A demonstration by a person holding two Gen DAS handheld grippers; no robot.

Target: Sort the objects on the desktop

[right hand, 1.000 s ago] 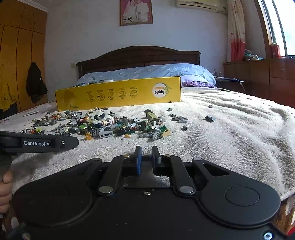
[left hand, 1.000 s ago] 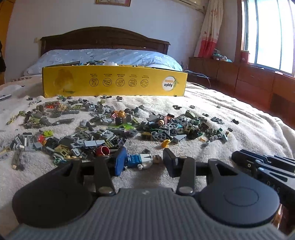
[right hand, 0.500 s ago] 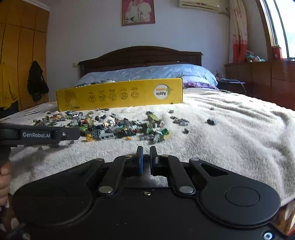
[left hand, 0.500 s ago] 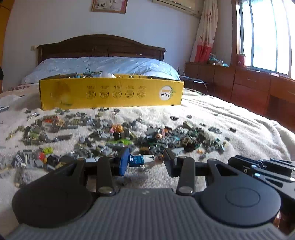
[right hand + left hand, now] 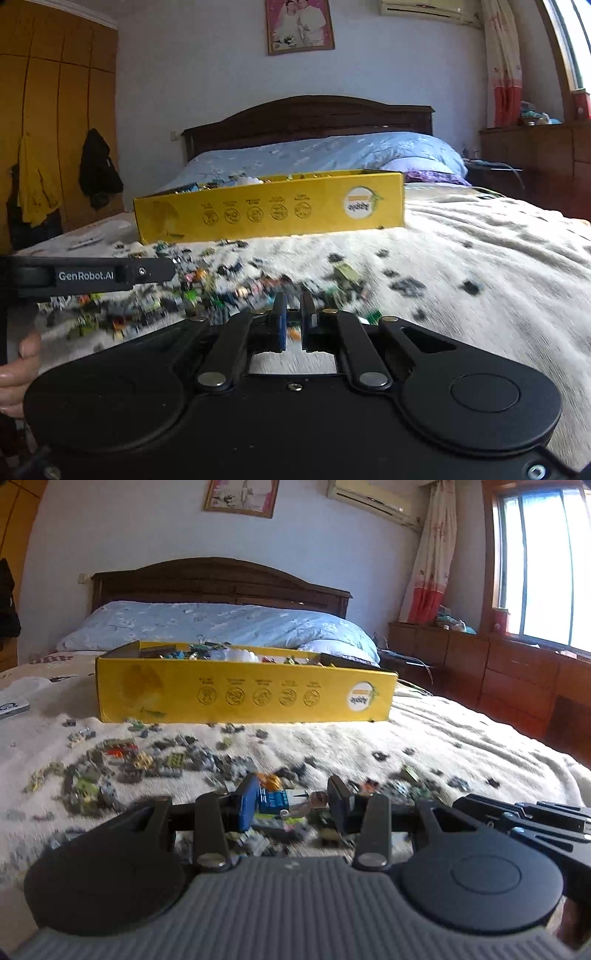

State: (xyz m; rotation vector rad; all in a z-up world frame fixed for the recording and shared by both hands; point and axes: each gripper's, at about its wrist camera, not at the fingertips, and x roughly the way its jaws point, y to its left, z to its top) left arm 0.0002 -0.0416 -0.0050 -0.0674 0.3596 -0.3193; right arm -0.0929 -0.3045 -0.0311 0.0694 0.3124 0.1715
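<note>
The left gripper (image 5: 293, 805) held a small toy figure (image 5: 286, 802) crosswise between its fingers, its blue legs against the left finger and its head toward the right one; the grip looked the same as a second earlier. What had changed was height and reach: a second before, the gripper sat low over the near edge of the brick pile (image 5: 155, 768), and by now it had risen and moved forward, so the pile lay below and partly behind the fingers. The yellow box (image 5: 243, 694) stood larger in the left view than before, and its open top with bricks and a white lump inside now showed, where earlier only its front wall was seen. The box rested on the blanket (image 5: 424, 738) beyond the pile.

The right gripper (image 5: 292, 325) had its fingers close together with a narrow gap and nothing between them, much as before. It too had advanced toward the pile (image 5: 229, 291), which now reached its fingertips and was smeared by motion. The left gripper's body (image 5: 92, 275) showed at the left of this view, further ahead than earlier, with a hand (image 5: 14, 376) below it.
</note>
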